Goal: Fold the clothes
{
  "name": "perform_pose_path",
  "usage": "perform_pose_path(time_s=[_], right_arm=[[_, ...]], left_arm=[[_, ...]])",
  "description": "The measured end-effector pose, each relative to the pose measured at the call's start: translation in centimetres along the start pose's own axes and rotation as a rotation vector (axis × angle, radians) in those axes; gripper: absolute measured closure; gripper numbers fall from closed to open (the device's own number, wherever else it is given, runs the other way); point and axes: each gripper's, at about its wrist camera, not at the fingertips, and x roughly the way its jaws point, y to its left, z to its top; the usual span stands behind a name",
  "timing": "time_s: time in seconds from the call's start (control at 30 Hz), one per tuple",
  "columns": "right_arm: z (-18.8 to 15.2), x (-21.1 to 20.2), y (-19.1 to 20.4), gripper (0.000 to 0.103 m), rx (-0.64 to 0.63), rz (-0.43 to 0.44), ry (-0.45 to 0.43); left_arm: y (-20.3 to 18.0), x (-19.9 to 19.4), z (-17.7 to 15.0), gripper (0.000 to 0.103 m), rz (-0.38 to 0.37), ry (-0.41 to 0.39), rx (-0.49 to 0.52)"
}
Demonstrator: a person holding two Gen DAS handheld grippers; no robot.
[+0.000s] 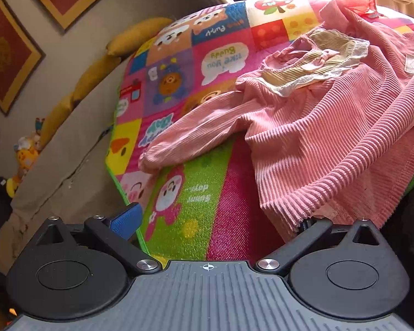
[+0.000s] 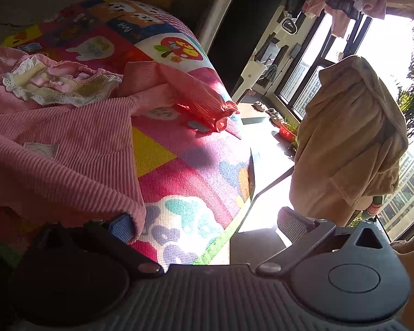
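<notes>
0 folds are done so far: the pink ribbed top lies spread on the cartoon play mat, both sleeves out. Your left tool and right tool gape wide, each with 1 finger at the hem, gripping nothing.

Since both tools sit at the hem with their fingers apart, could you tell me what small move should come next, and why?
Probably close both tools on the hem of the pink ribbed top. The left tool and right tool are open, with the hem draped over one finger of each, and the top lies spread on the patterned mat, sleeves out, not yet folded.
</notes>
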Motion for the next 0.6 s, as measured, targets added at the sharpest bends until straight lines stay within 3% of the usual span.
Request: perform_pose_path(time_s=[0.2, 0.33, 0.4, 0.5, 0.6], right_arm=[[-1.5, -3.6, -0.4, 0.000, -0.068, 0.190, -0.090], [0.5, -6.7, -2.9, 0.000, 0.064, 0.319, -0.294], [2.4, -6.7, -3.6, 0.000, 0.157, 0.348, -0.353], [4.4, -3.7, -1.4, 0.000, 0.139, 0.301, -0.268], [3.6, -0.5, 2.3, 0.000, -0.051, 0.212, -0.109]], left_arm=[[1.0, -2.4, -1.1, 0.000, -0.247, -0.054, -0.034], [2.3, -4.4, 0.8, 0.000, -0.317, -0.195, -0.102], [2.9, -4.4, 2.4, 0.000, -0.396, -0.245, -0.179], [1.9, -2.6, 3.9, 0.000, -0.499, -0.220, -0.244], [-0.5, 0.2, 3.6, 0.000, -0.523, -0.062, -0.214]])
